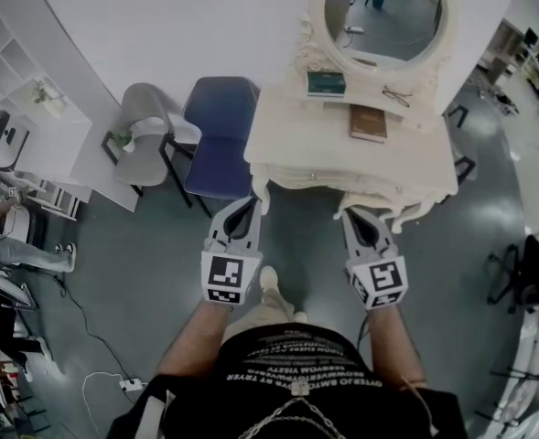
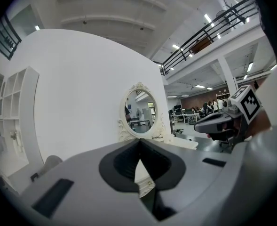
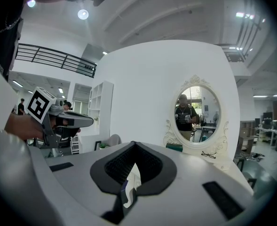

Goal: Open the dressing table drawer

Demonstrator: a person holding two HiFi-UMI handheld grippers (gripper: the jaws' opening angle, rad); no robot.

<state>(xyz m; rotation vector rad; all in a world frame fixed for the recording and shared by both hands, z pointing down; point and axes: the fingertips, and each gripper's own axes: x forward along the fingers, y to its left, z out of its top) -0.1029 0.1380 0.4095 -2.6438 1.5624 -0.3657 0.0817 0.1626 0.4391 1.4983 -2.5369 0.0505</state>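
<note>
Cream carved wooden dressing table [image 1: 342, 144] looks rigid. Its drawer [image 1: 338, 187] probably slides stiffly and is best pulled at front centre. Left gripper [image 1: 247, 204] and right gripper [image 1: 355, 216] are pressed together, empty.

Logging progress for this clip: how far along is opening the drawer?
Done: nothing visible; the drawer looks shut. In hand: left gripper and right gripper, jaws together and empty, held short of the table. To do: reach the drawer, grip it, pull it out.

A blue chair [image 1: 220, 128] stands touching a grey chair [image 1: 148, 117], with a white shelf [image 1: 2, 27] farther left
</note>
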